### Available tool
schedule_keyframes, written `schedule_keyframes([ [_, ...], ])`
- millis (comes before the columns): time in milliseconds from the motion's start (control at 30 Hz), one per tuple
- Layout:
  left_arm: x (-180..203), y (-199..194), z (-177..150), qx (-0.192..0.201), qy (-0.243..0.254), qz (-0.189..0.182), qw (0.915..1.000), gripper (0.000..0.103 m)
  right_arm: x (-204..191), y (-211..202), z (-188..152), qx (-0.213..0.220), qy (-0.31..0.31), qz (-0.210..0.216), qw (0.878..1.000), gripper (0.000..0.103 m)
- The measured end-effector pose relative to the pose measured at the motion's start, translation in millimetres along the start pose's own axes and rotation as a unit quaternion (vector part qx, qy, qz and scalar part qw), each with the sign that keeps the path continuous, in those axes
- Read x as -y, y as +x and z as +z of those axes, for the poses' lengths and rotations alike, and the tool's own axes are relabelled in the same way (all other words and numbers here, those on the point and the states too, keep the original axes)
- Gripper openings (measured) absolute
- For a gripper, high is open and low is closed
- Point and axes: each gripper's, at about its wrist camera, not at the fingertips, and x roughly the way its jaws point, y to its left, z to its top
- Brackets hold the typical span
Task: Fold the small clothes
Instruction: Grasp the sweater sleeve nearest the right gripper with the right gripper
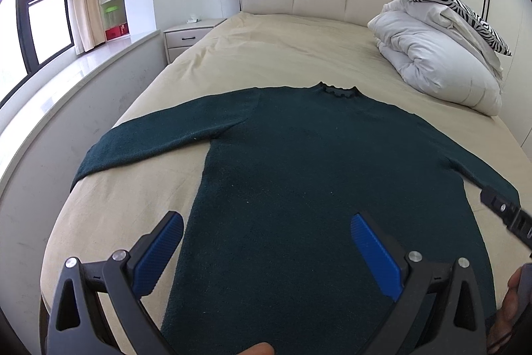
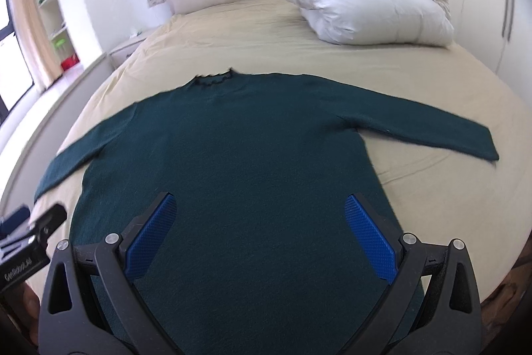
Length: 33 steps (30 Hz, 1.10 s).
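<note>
Two wide-open tools, left (image 1: 266,235) and right (image 2: 261,215), seemingly above flat green sweater (image 1: 299,162).

A dark green sweater (image 1: 299,175) lies flat on a beige bed (image 1: 286,55), collar far, sleeves spread left and right. The left claw (image 1: 266,250) hovers near, blue pads (image 1: 374,255) wide apart above the hem. A folded white duvet (image 1: 439,62) and zebra-print pillow (image 1: 455,5) sit far right.

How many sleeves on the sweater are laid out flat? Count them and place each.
2. The left sleeve stretches toward the window-side bed edge; the right sleeve stretches toward the other side, below the duvet. Neither is folded in.
</note>
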Motion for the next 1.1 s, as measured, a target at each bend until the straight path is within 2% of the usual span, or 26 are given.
schedule_keyframes([
  [100,9,6,-2,-0.005,0.027,-0.006,0.9996,0.103,60,9,9,-0.002,0.083,0.015,0.996,0.103],
  [200,15,19,0,-0.031,0.025,-0.049,0.9980,0.103,148,21,13,0.005,0.202,0.026,0.979,0.103],
  [267,22,28,5,-0.044,0.024,-0.055,0.9972,0.103,211,32,11,0.003,0.279,0.028,0.960,0.102],
  [333,29,37,9,-0.045,0.028,-0.083,0.9952,0.103,268,41,3,0.009,0.355,0.045,0.934,0.099],
  [400,35,42,14,-0.023,0.043,-0.091,0.9947,0.103,323,51,-9,0.019,0.424,0.058,0.904,0.088],
  [500,46,48,20,-0.001,0.066,-0.083,0.9944,0.103,385,64,-26,0.028,0.490,0.052,0.870,0.080],
  [567,54,57,26,-0.021,0.075,-0.067,0.9947,0.103,416,70,-35,0.042,0.520,0.060,0.851,0.068],
  [633,57,64,32,-0.039,0.062,-0.072,0.9947,0.103,436,75,-38,0.051,0.537,0.064,0.839,0.063],
  [733,58,67,36,-0.026,0.051,-0.080,0.9951,0.103,460,85,-33,0.068,0.543,0.079,0.833,0.058],
  [833,54,77,40,-0.036,0.040,-0.100,0.9935,0.103,477,99,-24,0.067,0.544,0.082,0.832,0.040],
  [900,48,88,43,-0.050,0.021,-0.121,0.9912,0.102,483,109,-18,0.062,0.545,0.073,0.833,0.024],
  [933,45,93,44,-0.054,0.011,-0.131,0.9898,0.102,486,111,-16,0.064,0.542,0.067,0.835,0.020],
  [967,41,97,45,-0.058,0.000,-0.140,0.9884,0.101,488,114,-14,0.063,0.536,0.059,0.840,0.012],
  [1033,37,107,48,-0.067,-0.019,-0.152,0.9859,0.098,490,121,-1,0.060,0.523,0.043,0.849,0.008],
  [1100,33,116,50,-0.077,-0.035,-0.173,0.9813,0.091,482,118,15,0.055,0.490,0.013,0.870,0.007],
])
